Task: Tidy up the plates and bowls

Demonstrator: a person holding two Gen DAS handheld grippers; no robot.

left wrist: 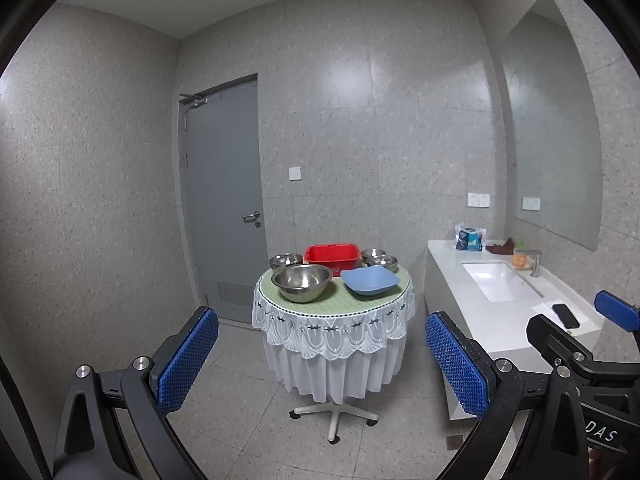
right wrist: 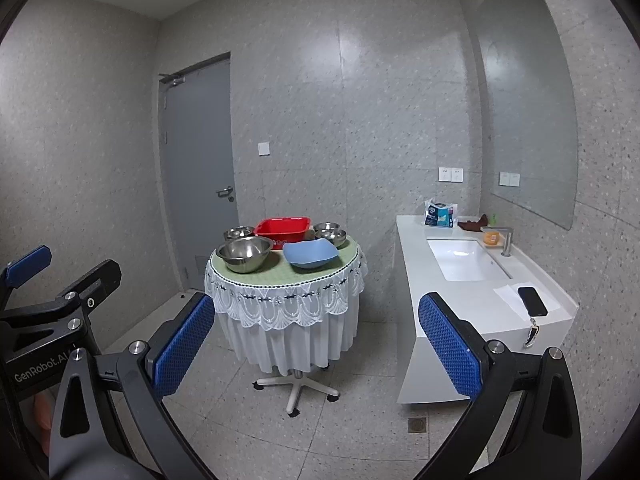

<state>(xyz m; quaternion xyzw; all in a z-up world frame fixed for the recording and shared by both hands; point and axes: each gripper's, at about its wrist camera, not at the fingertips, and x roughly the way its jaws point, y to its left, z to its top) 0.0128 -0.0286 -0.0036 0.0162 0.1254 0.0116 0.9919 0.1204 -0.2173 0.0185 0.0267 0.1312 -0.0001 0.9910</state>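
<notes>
Both grippers are held back from the round table (left wrist: 280, 294), well apart from it, pointing at it across bare floor. Left gripper (left wrist: 320, 364): jaws spread wide, nothing between the blue textured pads (left wrist: 188, 364). Right gripper (right wrist: 316, 350): likewise spread wide and empty. The dishes all sit on the tabletop straight ahead and above the fingertips in both views. Front row: large steel bowl (left wrist: 302, 282) on the left, blue plastic dish (left wrist: 370, 280) on the right, near each other but not touching. Back row: small steel bowl (left wrist: 285, 260) at left, red plastic tub (left wrist: 331, 258) in the middle, two more small steel bowls (left wrist: 380, 259) at right (they appear to touch or overlap; cannot tell which). Judgement: the large bowl lies toward the left gripper's side and the blue dish toward the right gripper's, so each hand has a natural first target once the approach closes. Materials: steel bowls are round, polished, thin-rimmed, likely slippery under the pads; the blue dish is matte, shallow, squarish with upturned corners, its long axis roughly across the view. Table cover is a green mat over a white lace skirt, on a wheeled pedestal, so the top may shift if pushed.
</notes>
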